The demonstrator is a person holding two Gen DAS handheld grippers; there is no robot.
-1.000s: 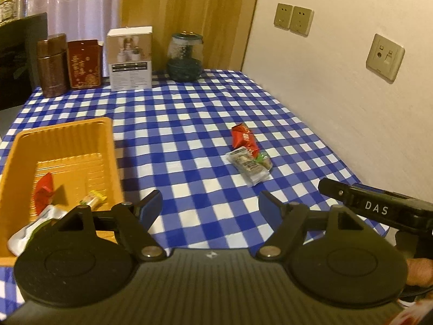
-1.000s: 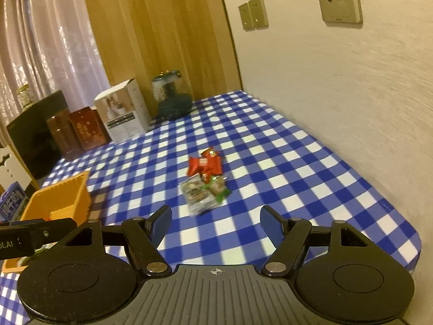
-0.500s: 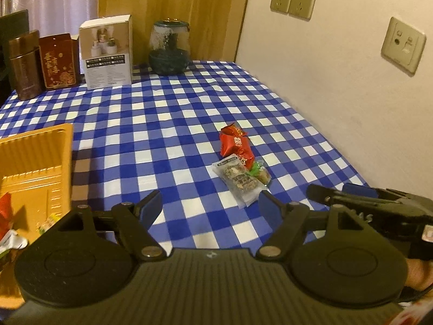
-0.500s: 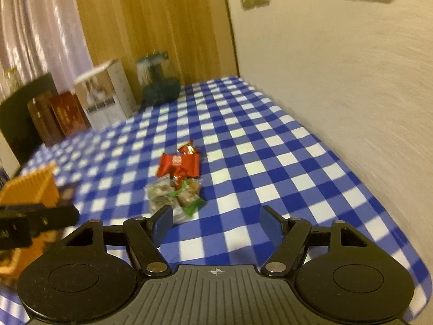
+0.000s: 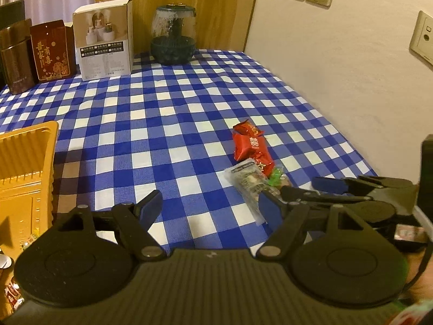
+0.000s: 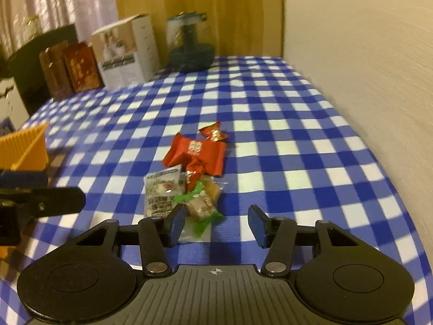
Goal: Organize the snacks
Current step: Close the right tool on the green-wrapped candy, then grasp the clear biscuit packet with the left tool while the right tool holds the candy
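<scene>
**Blue-checked surface, snacks heaped by the wall-side edge**

Blue-and-white checked cloth covers the surface (image 5: 167, 124), which runs along a pale wall on its right edge. Near that edge lies a small heap of snacks: a red foil-wrapped candy packet (image 6: 199, 153) with a smaller red twist touching it, a clear rectangular packet with a printed label (image 6: 161, 192), and a clear wrapper with a green bow around brown sweets (image 6: 201, 201), all touching or overlapping one another.

From the right wrist camera, the right gripper (image 6: 215, 223) hangs low over the near end of this heap. Its blue-padded jaws are closing, with the tail of the green-bowed wrapper lying between them; the left pad sits just beside the clear labelled packet, and neither pad presses on anything yet.

In the left wrist view, the left gripper (image 5: 209, 207) stands with jaws wide apart and nothing between them, over bare cloth just beside the heap.

An orange ribbed plastic tray (image 5: 25, 168) sits at the surface's left edge, well apart from the heap, with a few wrapped pieces visible at its near end.

Along the far edge stand a brown tin, a dark red printed box, a white carton (image 5: 104, 40) and a dark glass jar (image 5: 173, 39).
</scene>
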